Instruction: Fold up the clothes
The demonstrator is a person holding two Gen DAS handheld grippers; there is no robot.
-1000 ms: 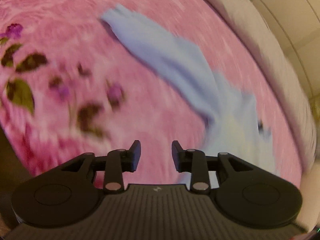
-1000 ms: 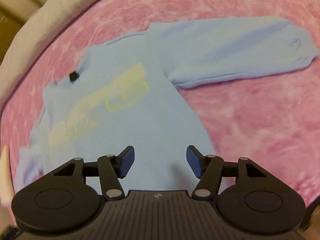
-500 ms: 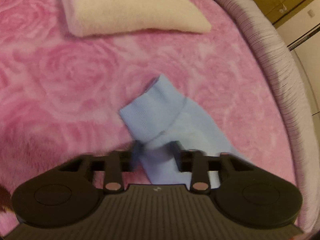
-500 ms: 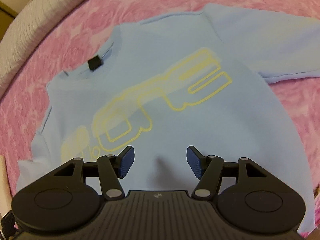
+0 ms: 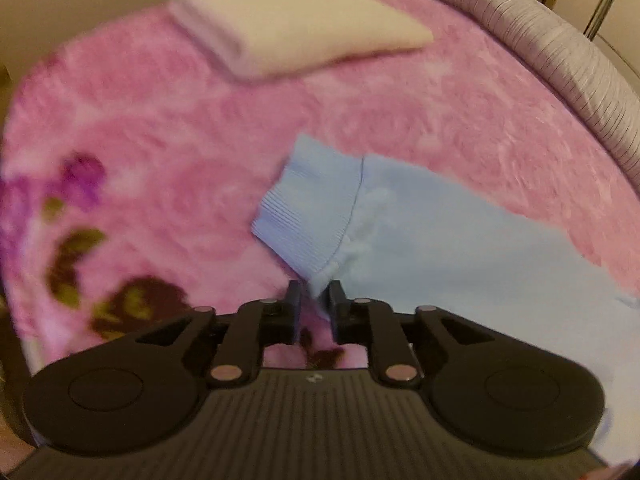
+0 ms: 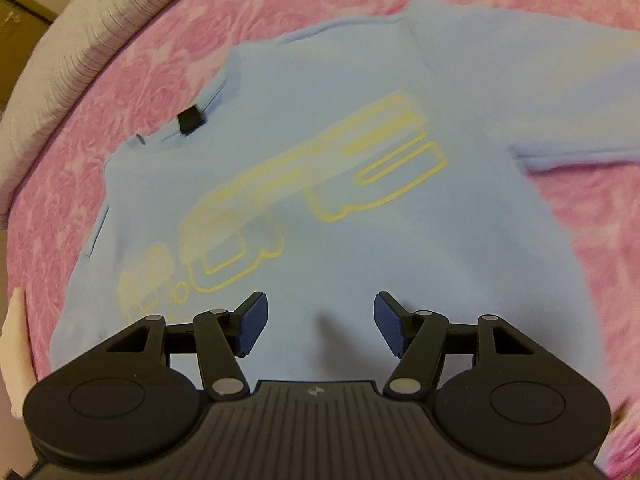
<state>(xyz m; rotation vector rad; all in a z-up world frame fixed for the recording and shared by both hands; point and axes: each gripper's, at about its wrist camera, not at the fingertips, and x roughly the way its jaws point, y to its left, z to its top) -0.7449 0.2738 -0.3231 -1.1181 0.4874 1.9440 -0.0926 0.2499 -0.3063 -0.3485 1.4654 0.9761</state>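
Pinching sleeve cuff, left tool; right tool agape.

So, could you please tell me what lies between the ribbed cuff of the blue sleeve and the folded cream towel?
Only bare pink blanket lies between the cuff and the cream towel; this shows in the left wrist view.

The left tool had its jaws drawn nearly together, pinching cloth between the tips. The right tool hung level with jaws spread wide, holding nothing.
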